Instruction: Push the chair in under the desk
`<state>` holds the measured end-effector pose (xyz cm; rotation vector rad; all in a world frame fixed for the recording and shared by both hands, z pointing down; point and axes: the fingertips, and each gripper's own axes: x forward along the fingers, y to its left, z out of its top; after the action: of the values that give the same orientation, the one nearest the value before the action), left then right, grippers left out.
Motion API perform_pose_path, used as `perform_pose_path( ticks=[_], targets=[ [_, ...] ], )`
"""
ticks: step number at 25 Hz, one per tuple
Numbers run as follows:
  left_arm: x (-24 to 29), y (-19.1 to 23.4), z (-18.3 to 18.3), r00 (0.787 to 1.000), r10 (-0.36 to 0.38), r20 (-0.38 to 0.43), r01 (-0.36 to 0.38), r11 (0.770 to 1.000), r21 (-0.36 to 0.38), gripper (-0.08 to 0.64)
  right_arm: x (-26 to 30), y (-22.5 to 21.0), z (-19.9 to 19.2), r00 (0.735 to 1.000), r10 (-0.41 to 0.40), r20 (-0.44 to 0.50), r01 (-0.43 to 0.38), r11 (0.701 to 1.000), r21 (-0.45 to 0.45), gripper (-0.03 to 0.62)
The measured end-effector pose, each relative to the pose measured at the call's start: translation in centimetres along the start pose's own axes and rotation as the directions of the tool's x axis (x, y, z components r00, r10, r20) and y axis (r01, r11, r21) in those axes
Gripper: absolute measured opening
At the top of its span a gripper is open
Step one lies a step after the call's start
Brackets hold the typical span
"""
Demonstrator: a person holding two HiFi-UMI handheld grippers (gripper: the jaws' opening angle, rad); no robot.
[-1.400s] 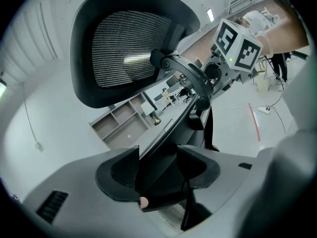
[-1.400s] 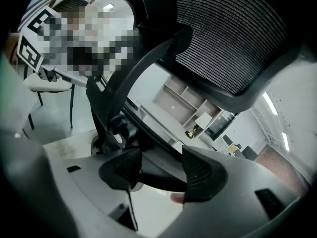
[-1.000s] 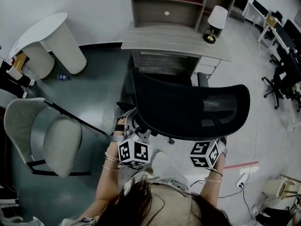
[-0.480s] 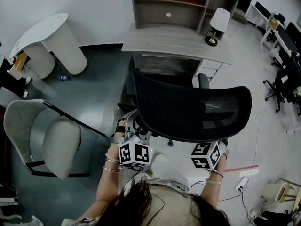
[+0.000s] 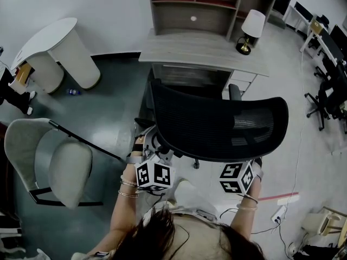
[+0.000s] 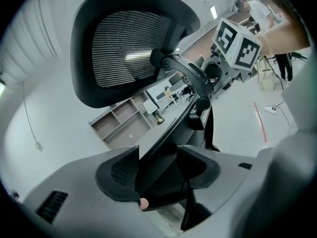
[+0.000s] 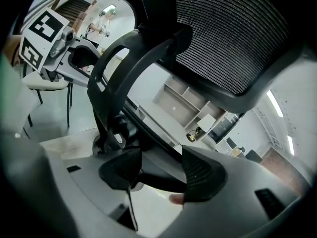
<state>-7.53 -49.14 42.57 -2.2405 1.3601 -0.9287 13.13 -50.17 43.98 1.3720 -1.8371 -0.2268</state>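
- Hardly anything has moved since a second ago: the chair (image 5: 217, 126) holds almost the same spot in the head view, and both grippers remain at its back as before.
- Chair: black office chair with a mesh backrest. It stands on the floor directly in front of the counter (image 5: 200, 50), facing it. The backrest is on the person's side, well out from the counter's edge. The front of the chair reaches the opening beneath the counter.
- Left gripper (image 6: 158, 170): low behind the backrest's left side. Its jaws are clamped on a dark bar of the chair's rear frame, which fills the gap between the pads.
- Right gripper (image 7: 158, 170): low behind the backrest's right side. Its jaws are closed on another dark frame bar that runs across between the pads.
- Counter: pale wood-grain top, with drawers under its right end.
- Shelf unit (image 5: 190, 4): open compartments, standing on the counter's far side against the wall.
- Lamp (image 5: 250, 28): white shade on a dark base, at the counter's right far corner.
- Grey armchair (image 5: 54, 161): on the dark floor to the person's left, well apart from the black chair.
- White round table (image 5: 54, 47): far left, near the wall.
- Red floor line (image 5: 276, 195): on the pale floor, right of the person.
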Motion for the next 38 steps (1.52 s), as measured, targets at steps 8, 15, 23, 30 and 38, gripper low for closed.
perform_pose_path(
  ticks=[8, 15, 23, 30, 38],
  targets=[
    [1.6, 0.6, 0.3, 1.000, 0.009, -0.003, -0.009, 1.000, 0.001, 0.241, 1.5, -1.0, 0.3, 1.000, 0.001, 0.013, -0.001, 1.000, -0.002, 0.247],
    [2.7, 1.0, 0.7, 1.000, 0.014, -0.003, -0.014, 1.000, -0.001, 0.241, 2.5, -1.7, 0.6, 1.000, 0.000, 0.023, 0.000, 1.000, -0.004, 0.247],
    [3.8, 1.3, 0.9, 1.000, 0.018, 0.001, -0.018, 1.000, 0.001, 0.241, 3.7, -2.4, 0.7, 1.000, 0.004, 0.023, -0.004, 1.000, -0.005, 0.247],
    [5.1, 1.8, 1.0, 1.000, 0.017, 0.000, -0.017, 1.000, 0.007, 0.241, 4.8, -3.1, 1.0, 1.000, -0.003, 0.026, 0.003, 1.000, -0.002, 0.247],
    [6.6, 2.5, 1.2, 1.000, 0.019, 0.009, -0.019, 1.000, 0.005, 0.241, 6.1, -3.8, 1.4, 1.000, -0.009, 0.028, 0.009, 1.000, -0.001, 0.247]
  ],
)
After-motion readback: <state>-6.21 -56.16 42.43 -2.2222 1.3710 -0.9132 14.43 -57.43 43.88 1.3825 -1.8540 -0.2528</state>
